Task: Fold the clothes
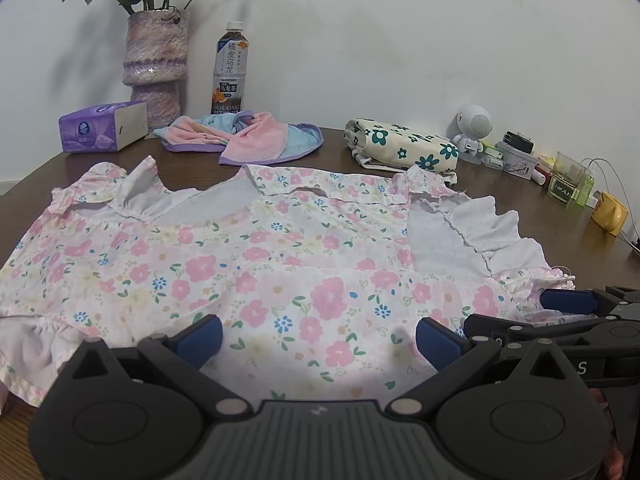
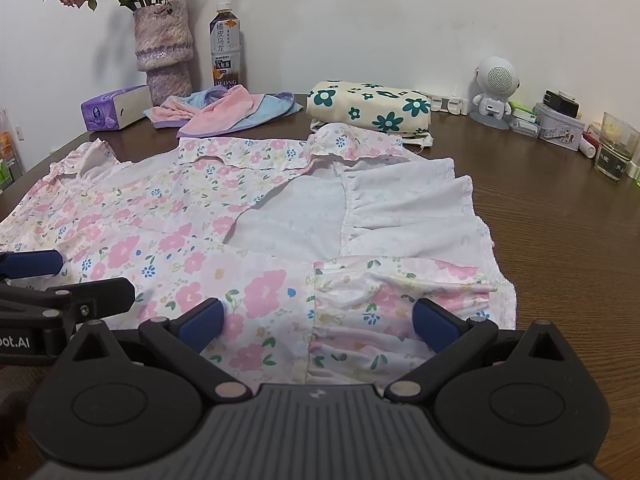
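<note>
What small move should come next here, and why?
Probably lower and close both tools on the near hem. The floral dress lies spread on the table, its right side already turned in, showing the white inside. The left tool and right tool are open over the near edge, gripping nothing.

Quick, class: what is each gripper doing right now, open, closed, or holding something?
Left gripper: open, holding nothing, over the floral dress.
Right gripper: open, holding nothing, over the same dress.
</note>
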A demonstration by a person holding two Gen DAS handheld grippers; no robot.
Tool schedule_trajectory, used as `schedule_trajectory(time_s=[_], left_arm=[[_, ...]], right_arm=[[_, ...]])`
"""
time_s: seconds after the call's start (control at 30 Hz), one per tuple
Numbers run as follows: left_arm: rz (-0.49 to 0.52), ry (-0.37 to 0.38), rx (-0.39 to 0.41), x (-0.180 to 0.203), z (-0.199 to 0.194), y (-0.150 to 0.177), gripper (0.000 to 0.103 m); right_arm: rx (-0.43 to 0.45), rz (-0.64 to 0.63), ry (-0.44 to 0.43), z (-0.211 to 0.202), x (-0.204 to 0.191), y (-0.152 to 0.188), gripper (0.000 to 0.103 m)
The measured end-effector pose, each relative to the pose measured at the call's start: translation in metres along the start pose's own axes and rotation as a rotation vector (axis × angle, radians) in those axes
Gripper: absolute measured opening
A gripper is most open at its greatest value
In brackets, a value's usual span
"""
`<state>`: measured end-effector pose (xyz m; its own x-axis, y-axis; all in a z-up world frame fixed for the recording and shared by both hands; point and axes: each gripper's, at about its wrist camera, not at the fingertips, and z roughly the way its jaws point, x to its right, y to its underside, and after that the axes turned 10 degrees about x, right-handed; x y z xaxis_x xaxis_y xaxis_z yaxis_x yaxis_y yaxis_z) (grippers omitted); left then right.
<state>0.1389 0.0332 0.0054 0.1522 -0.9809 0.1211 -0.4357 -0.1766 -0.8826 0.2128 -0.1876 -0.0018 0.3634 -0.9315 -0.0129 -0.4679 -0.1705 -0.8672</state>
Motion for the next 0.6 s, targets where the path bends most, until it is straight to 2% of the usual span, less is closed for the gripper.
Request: schedule_trajectory(time_s=[0.6], left_arm=[[0.01, -0.003, -0.005, 0.0013, 0.0011, 0.0002, 0.103]], right_arm=[[0.0, 0.001, 0.001, 0.0003, -0.0003, 0.0003, 0.102]])
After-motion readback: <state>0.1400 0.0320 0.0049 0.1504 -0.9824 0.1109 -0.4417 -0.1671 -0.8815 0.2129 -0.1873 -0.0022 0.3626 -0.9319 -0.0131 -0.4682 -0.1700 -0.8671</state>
